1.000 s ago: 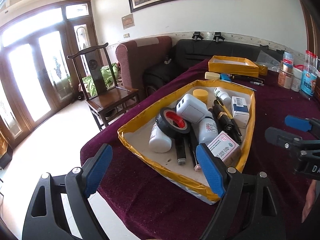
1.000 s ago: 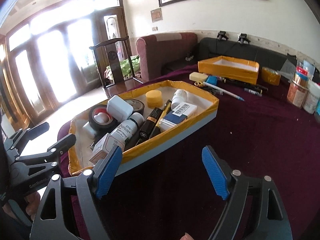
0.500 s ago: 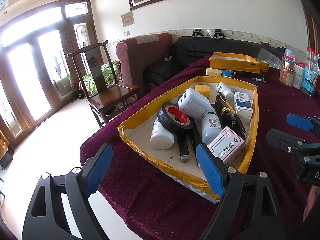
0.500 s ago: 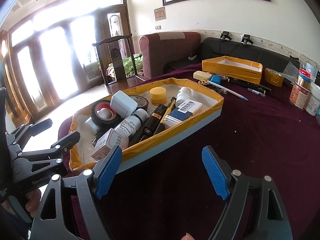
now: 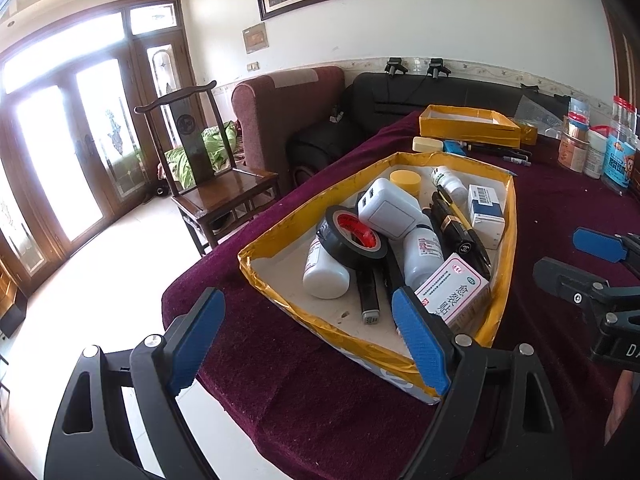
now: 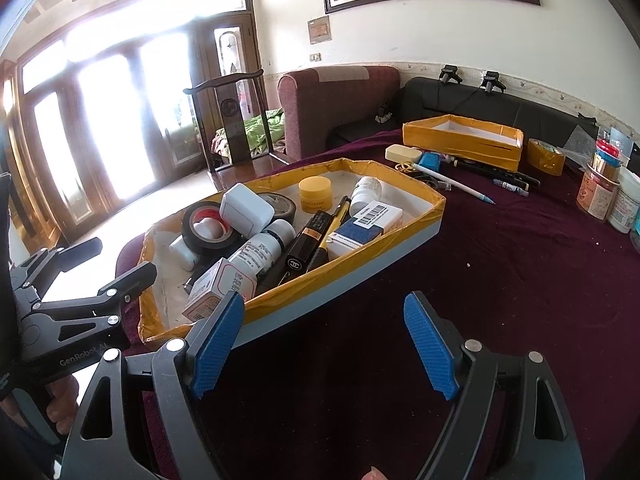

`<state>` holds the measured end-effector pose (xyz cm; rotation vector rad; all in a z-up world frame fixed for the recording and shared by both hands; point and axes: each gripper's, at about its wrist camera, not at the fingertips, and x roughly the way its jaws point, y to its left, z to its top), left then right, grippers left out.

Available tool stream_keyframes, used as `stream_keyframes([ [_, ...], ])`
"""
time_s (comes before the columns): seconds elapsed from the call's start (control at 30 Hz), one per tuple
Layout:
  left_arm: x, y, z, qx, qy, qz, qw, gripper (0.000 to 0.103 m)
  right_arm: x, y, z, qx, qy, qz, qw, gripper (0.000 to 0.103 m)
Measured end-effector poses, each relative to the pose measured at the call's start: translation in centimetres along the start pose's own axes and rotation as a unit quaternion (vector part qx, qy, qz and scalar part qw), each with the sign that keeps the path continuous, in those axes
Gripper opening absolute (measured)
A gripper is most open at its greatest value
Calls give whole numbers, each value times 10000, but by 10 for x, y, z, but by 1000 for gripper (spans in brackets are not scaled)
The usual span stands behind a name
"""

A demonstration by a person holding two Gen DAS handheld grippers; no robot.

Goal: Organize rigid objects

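A yellow-taped tray (image 5: 505, 240) (image 6: 400, 232) sits on the maroon tablecloth, full of items: black tape roll (image 5: 352, 236) (image 6: 206, 226), white charger (image 5: 390, 208) (image 6: 246, 210), white bottles (image 5: 325, 272) (image 6: 260, 250), a pink-white medicine box (image 5: 454, 294) (image 6: 220, 286), a blue-white box (image 5: 485, 210) (image 6: 366, 224), a yellow jar (image 5: 405, 181) (image 6: 316, 193), black tubes (image 5: 460, 236) (image 6: 306, 246). My left gripper (image 5: 308, 340) is open and empty at the tray's near corner. My right gripper (image 6: 326, 344) is open and empty just right of the tray.
A second, empty yellow tray (image 5: 468, 125) (image 6: 462, 140) stands at the far end with pens (image 6: 456, 184), a tape roll (image 6: 546, 156) and small items before it. Jars and cans (image 5: 592, 148) (image 6: 608, 192) stand at the far right. A wooden chair (image 5: 208, 172) and sofas lie beyond the table edge.
Both grippers have shifted slightly closer to the tray; the tray looks a little nearer and higher in both views. Both stay open.
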<state>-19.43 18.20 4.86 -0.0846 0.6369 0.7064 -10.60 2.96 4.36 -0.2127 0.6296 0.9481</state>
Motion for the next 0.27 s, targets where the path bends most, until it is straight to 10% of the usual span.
stream_keyframes([
  [0.27, -1, 12, 2, -180, 99, -13, 9998, 87, 0, 0, 0, -2, 3, -6, 10000, 78],
])
